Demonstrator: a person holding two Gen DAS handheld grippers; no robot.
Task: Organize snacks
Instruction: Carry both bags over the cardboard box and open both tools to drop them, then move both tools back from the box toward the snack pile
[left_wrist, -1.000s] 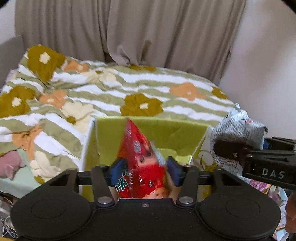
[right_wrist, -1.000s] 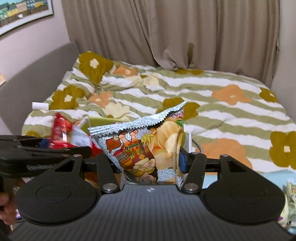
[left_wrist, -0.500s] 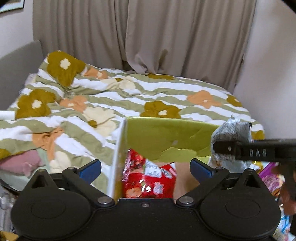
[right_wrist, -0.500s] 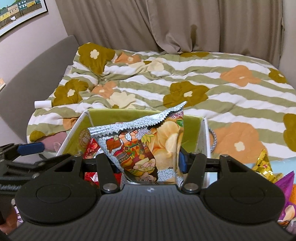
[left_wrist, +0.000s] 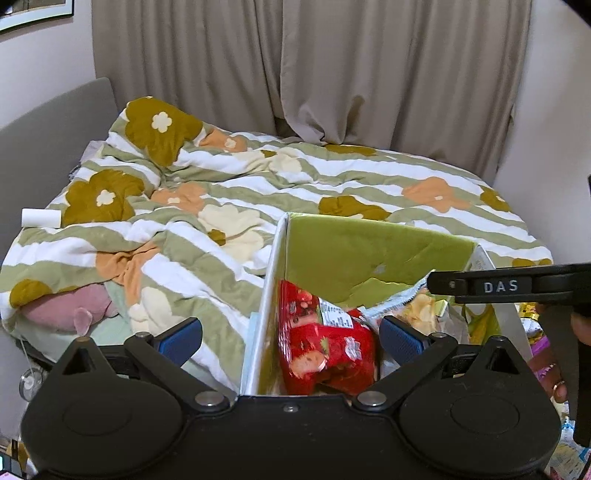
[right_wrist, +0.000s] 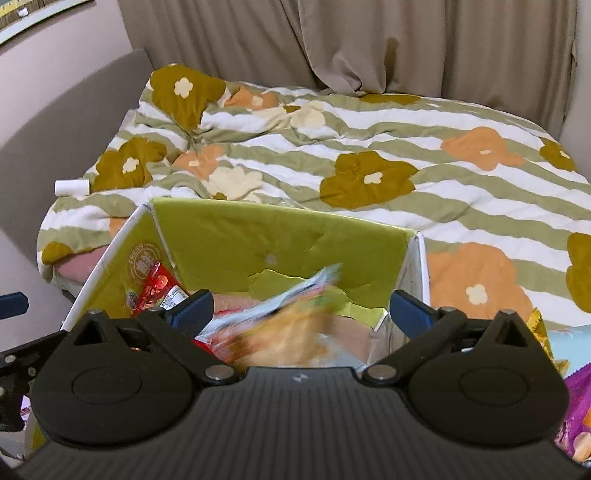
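A green-lined cardboard box (left_wrist: 369, 254) stands open on the bed; it also shows in the right wrist view (right_wrist: 236, 236). A red snack bag (left_wrist: 325, 343) lies inside it at the left (right_wrist: 157, 286). A silver and orange chip bag (right_wrist: 291, 325), blurred with motion, is in the box below my right gripper (right_wrist: 299, 312), which is open and empty. Its top edge shows in the left wrist view (left_wrist: 406, 299). My left gripper (left_wrist: 290, 338) is open and empty above the box's left wall.
A flowered striped quilt (left_wrist: 258, 192) covers the bed behind the box. A white roll (left_wrist: 40, 218) lies at the far left. Purple and gold snack packets (right_wrist: 576, 406) lie right of the box. A grey headboard (right_wrist: 74, 110) and curtains stand behind.
My left gripper opened and dropped the red bag into the box a second ago. My right gripper has just opened, and the chip bag is dropping into the box.
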